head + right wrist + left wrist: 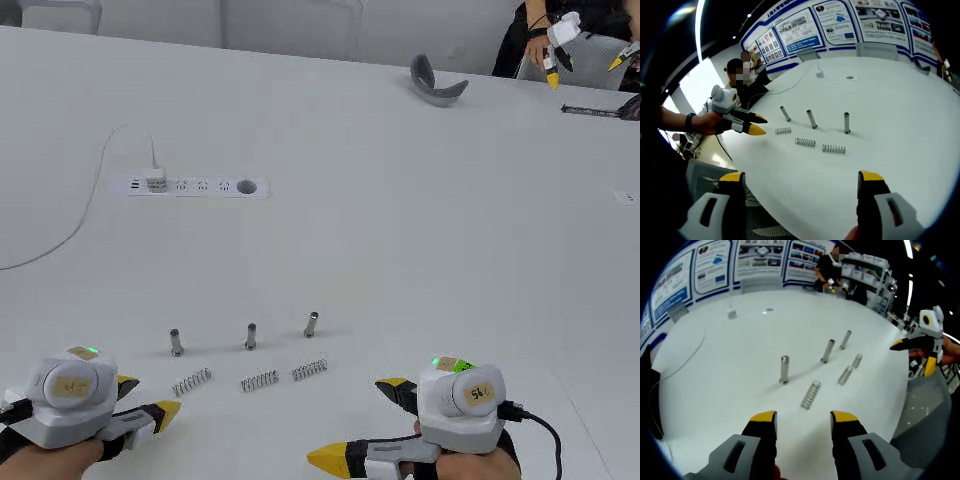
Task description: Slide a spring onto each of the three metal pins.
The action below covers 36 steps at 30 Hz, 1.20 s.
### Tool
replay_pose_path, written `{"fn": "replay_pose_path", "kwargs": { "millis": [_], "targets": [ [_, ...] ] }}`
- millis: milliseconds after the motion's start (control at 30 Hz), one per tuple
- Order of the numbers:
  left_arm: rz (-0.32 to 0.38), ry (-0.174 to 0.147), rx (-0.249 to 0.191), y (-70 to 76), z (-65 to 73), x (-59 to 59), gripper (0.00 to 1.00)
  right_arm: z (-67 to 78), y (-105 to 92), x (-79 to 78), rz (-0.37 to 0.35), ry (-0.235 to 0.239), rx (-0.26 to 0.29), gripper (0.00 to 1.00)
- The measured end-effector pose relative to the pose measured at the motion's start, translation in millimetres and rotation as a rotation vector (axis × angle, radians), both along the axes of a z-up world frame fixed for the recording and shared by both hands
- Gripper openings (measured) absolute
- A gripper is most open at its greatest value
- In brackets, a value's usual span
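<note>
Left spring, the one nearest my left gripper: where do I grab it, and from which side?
I'd take the left spring at mid-length, jaws across the coils, coming down from above: it lies flat on the table, so only its sides are free. It sits just ahead of the open left gripper, clear of the upright left pin.

White power strip (190, 186), plugged cable (88, 200); grey curved object (432, 93) beyond

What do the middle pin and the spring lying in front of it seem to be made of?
Middle pin: probably steel, grey with a dull sheen and a bright highlight along its side. Spring: likely thin steel wire, silvery, wound in open coils.
</note>
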<state>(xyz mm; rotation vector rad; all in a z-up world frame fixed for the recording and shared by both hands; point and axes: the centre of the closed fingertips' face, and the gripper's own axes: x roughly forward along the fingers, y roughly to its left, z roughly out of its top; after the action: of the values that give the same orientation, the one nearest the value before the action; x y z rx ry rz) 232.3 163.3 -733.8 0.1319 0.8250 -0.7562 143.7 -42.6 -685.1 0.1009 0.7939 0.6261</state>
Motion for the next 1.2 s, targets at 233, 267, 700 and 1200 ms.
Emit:
{"fn": "replay_pose_path", "kwargs": {
  "millis": [233,267,700,1200],
  "targets": [
    [-0.026,-0.007,-0.007,-0.2,1.7,-5.9,0.52,-1.7,0.2,-0.6,0.006,0.003,-0.003,0.94],
    [-0.029,-0.006,-0.009,-0.2,1.7,-6.6,0.54,-2.5,-0.3,-0.7,0.005,0.004,-0.003,0.94],
    [-0.074,0.001,-0.015,1.0,6.9,-15.6,0.65,-5.7,-2.7,-3.5,-0.003,0.012,-0.003,0.94],
    [-0.156,-0.014,0.020,-7.9,7.3,-12.6,0.65,-8.4,-0.9,-4.9,0.007,0.019,-0.005,0.94]
  ]
}}
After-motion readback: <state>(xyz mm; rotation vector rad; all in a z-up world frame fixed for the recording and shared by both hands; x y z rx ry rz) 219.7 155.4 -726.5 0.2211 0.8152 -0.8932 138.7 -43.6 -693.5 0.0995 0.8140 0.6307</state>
